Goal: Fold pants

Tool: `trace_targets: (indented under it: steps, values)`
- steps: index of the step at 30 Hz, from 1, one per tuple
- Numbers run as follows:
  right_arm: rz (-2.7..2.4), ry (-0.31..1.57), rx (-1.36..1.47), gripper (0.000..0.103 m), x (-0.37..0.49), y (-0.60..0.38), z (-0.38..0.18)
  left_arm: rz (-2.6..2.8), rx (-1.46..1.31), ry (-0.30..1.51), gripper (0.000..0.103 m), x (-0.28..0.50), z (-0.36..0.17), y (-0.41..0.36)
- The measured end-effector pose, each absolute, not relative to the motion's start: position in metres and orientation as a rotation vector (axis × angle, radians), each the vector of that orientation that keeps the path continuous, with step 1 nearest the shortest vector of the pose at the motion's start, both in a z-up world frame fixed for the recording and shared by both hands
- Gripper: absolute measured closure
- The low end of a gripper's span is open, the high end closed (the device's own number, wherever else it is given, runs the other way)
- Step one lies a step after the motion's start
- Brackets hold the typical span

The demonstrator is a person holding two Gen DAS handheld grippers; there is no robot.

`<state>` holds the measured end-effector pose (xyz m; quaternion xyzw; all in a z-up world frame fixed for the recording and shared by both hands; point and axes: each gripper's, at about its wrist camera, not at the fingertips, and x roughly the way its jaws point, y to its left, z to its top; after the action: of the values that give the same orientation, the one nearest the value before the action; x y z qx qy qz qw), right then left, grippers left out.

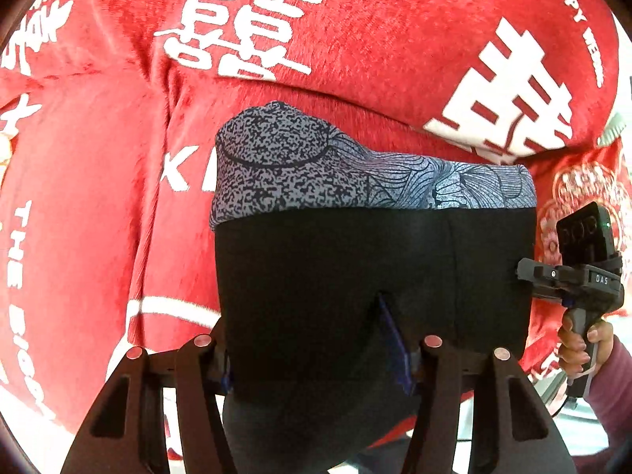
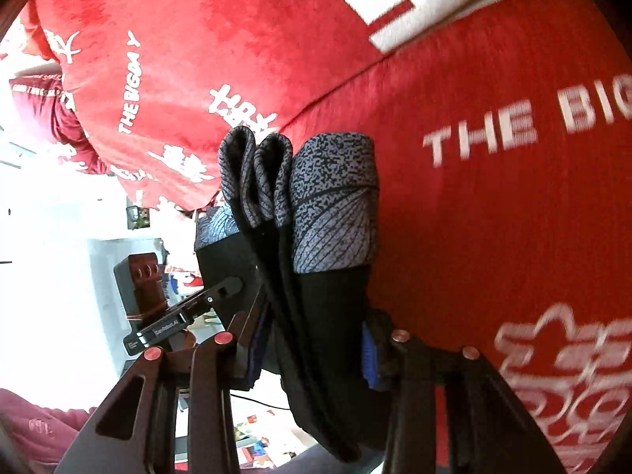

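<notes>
The pants (image 1: 355, 268) are black leggings with a grey patterned waistband (image 1: 355, 173). They hang lifted above a red blanket (image 1: 98, 197) with white lettering. My left gripper (image 1: 320, 355) is shut on the black fabric near the waist. My right gripper (image 2: 312, 339) is shut on the other bunched side of the pants (image 2: 316, 296), where the waistband (image 2: 331, 205) is folded in layers. The right gripper also shows in the left wrist view (image 1: 525, 272) at the pants' right edge. The left gripper shows in the right wrist view (image 2: 233, 286) at their left edge.
The red blanket (image 2: 474, 237) with white characters fills the background in both views. A bright white area (image 2: 47, 237) lies to the left in the right wrist view. A hand in a maroon sleeve (image 1: 592, 351) holds the right gripper's handle.
</notes>
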<state>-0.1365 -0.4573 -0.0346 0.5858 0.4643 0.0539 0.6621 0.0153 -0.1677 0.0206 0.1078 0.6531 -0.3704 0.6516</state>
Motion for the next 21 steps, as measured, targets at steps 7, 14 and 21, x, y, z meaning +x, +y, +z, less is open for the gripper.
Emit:
trace_targets:
  steps: [7,14,21]
  values:
    - [0.131,1.024,1.402,0.061,-0.159,-0.417,-0.039,-0.839,0.290,1.492,0.044,-0.001,0.027,-0.137]
    - [0.098,1.010,1.403,0.061,-0.163,-0.392,-0.033,-0.854,0.280,1.494,0.044,0.000,0.026,-0.108]
    - [0.044,1.004,1.388,0.061,-0.171,-0.377,-0.037,-0.882,0.289,1.482,0.043,0.005,0.008,-0.100]
